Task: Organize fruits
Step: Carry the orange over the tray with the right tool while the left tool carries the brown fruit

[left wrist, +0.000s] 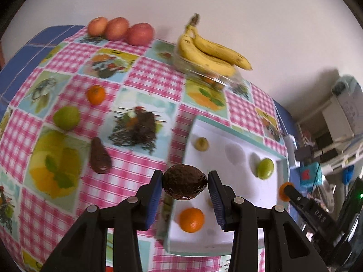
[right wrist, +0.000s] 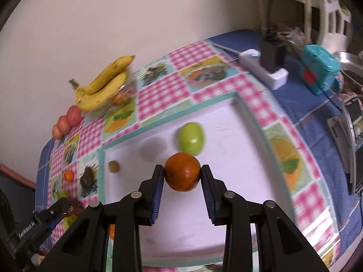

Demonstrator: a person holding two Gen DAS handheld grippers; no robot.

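The left gripper (left wrist: 185,187) is clamping a dark avocado (left wrist: 184,181) between its pads, jaws spread just to the fruit's width, and is holding it over the near left rim of the white tray (left wrist: 236,136). Left of those jaws a second avocado (left wrist: 99,156), a lime (left wrist: 66,117) and a small orange (left wrist: 96,94) are lying well apart on the checked cloth (left wrist: 149,77), leaving open room between them. Below the jaws an orange (left wrist: 191,219) is sitting in the tray.

The right gripper (right wrist: 182,175) is gripping an orange (right wrist: 182,171), its jaws closed to its width, above the tray's (right wrist: 238,158) bare middle. Just beyond is a green fruit (right wrist: 192,138); to the right, clear tray floor is running to the rim. The bananas (right wrist: 102,83) are blurring, and what lies under them is hard to make out.
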